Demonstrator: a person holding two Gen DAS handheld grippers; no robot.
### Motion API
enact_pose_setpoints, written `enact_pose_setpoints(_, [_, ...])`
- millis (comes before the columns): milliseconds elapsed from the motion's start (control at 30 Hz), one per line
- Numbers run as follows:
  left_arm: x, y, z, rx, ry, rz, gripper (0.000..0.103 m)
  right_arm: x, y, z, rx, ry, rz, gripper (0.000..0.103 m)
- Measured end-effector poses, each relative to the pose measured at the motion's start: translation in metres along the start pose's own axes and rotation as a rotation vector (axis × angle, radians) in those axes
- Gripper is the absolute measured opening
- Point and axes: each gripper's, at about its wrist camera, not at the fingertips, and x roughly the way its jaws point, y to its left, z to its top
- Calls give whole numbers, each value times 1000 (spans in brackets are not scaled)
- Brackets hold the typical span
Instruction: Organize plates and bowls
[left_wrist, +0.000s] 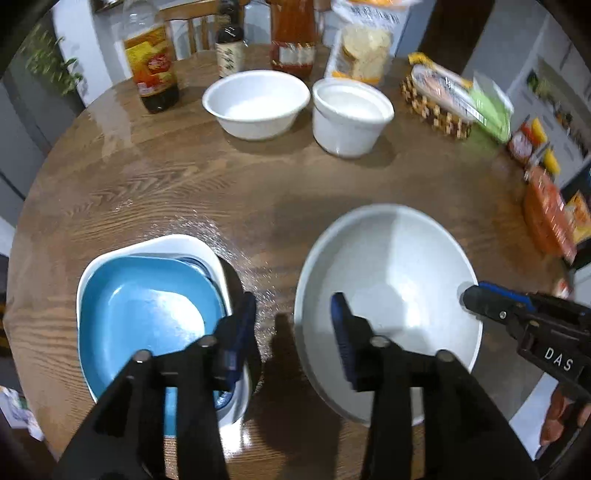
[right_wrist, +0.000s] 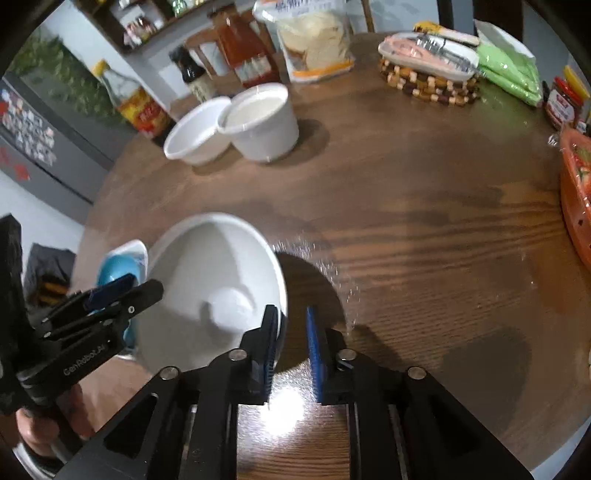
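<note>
Bowls and plates sit spread over the round wooden table (left_wrist: 184, 177). My left wrist view looks down on a stack of blue square plates (left_wrist: 147, 317) nested in a white square dish (left_wrist: 192, 245), its long side running away from me; my right wrist view catches only a sliver of that stack (right_wrist: 122, 266) behind my left gripper (right_wrist: 122, 291). Just beside the stack, apart from it, the large white bowl (left_wrist: 388, 280) stands upright, mouth up.

My left gripper (left_wrist: 295, 325) has its fingers wide apart: one over the stack's near corner, the other over the big bowl's inside, with bare table between them. My right gripper (right_wrist: 291, 350) has its fingers apart too, astride the big bowl's (right_wrist: 214, 280) rim at its right edge, one pad inside and one outside; I cannot tell whether either pad touches. From the left view only its tip (left_wrist: 476, 295) shows at that rim.

Far across the table a shallow white bowl (left_wrist: 256, 103) and a taller white bowl (left_wrist: 351, 118) stand upright, touching in the right view. Bottles and snack bags behind them are blurred.
</note>
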Motion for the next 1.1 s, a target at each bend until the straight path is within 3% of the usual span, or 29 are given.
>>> enact_pose_setpoints(100, [-16, 13, 8, -28, -52, 10, 63, -15, 0, 10, -4, -45, -14, 24])
enact_pose_setpoints(167, [-24, 23, 17, -52, -80, 19, 63, -23, 1, 18, -5, -66, -7, 25])
enact_pose_setpoints(300, [-33, 43, 44, -111, -109, 23, 66, -38, 12, 45, -2, -122, 28, 41])
enact_pose_setpoints(433, [-37, 55, 77, -122, -136, 41, 67, -33, 33, 82, -21, -121, 109, 41])
enact_pose_setpoints(633, [-15, 71, 127, -157, -116, 53, 67, 7, 60, 149, -62, -72, 120, 41])
enact_pose_setpoints(800, [21, 83, 150, -185, -82, 38, 67, 51, 76, 193, -108, -29, 97, 41])
enact_pose_setpoints(1100, [67, 91, 166, -227, -19, -4, 65, 116, 89, 231, -188, 57, 67, 41])
